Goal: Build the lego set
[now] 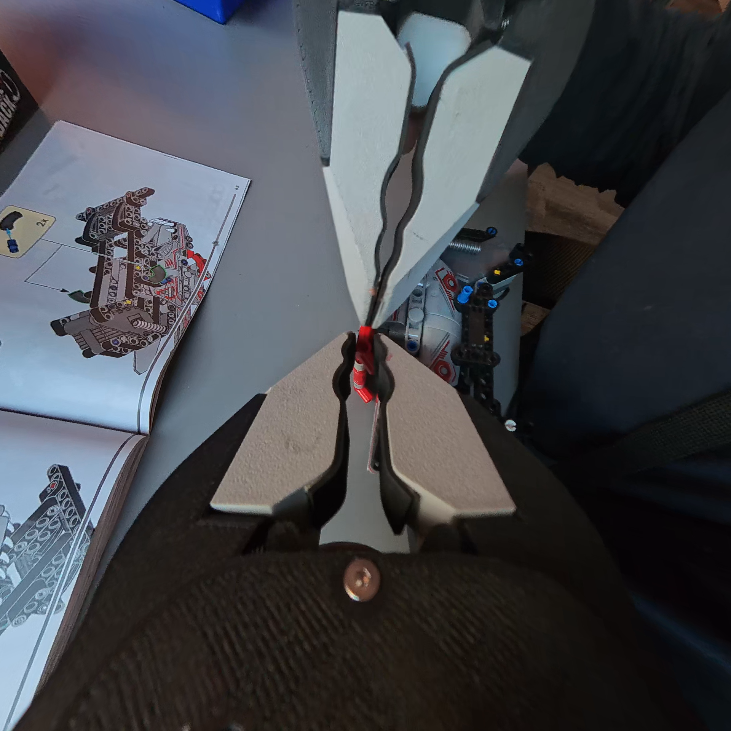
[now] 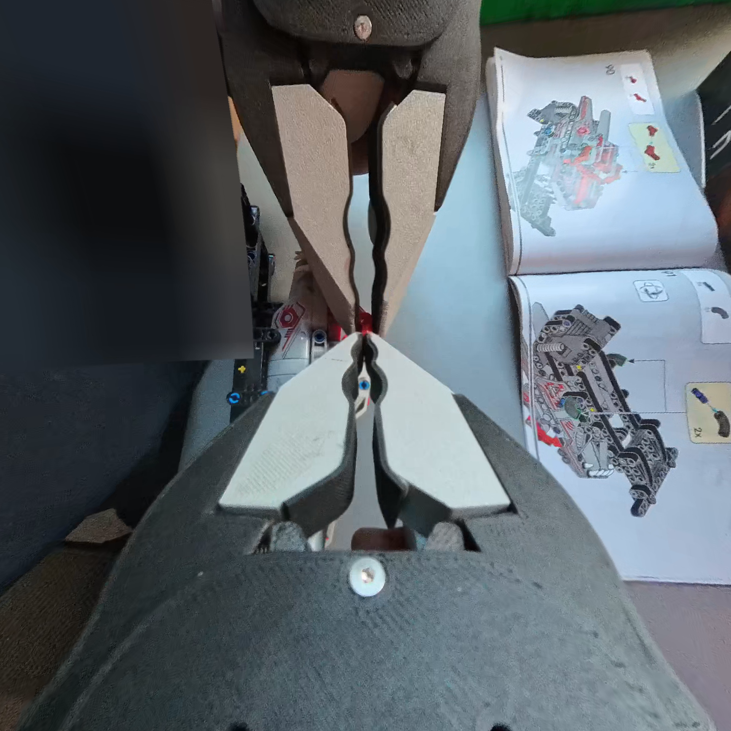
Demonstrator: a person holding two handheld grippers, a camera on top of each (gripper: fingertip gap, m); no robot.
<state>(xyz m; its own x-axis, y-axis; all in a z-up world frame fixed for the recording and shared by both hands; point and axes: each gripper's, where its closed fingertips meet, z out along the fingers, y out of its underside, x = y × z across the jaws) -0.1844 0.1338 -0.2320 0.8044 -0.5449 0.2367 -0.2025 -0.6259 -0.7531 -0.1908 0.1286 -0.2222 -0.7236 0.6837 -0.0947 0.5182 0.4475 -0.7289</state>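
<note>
My left gripper [image 1: 364, 337] is shut on a small red lego piece [image 1: 362, 366] with white bands, held above the grey table [image 1: 257, 118]. My right gripper [image 1: 371, 316] comes in from the top, tip to tip with the left, shut with its tips on the red piece's far end. In the right wrist view my right gripper [image 2: 364, 336] meets the left gripper [image 2: 364, 314] and the red piece [image 2: 363, 320] shows between them. A part-built grey, black and red lego vehicle [image 1: 443, 328] with blue pins lies behind the grippers; it also shows in the right wrist view [image 2: 292, 340].
An open instruction booklet [image 1: 118, 277] lies on the table to the left; it is on the right in the right wrist view [image 2: 593, 395]. A blue box [image 1: 221, 8] and a black box [image 1: 12, 103] stand at the far edge. A person's dark clothing [image 1: 633, 356] is close by. The tips of both grippers are at nearly the same place.
</note>
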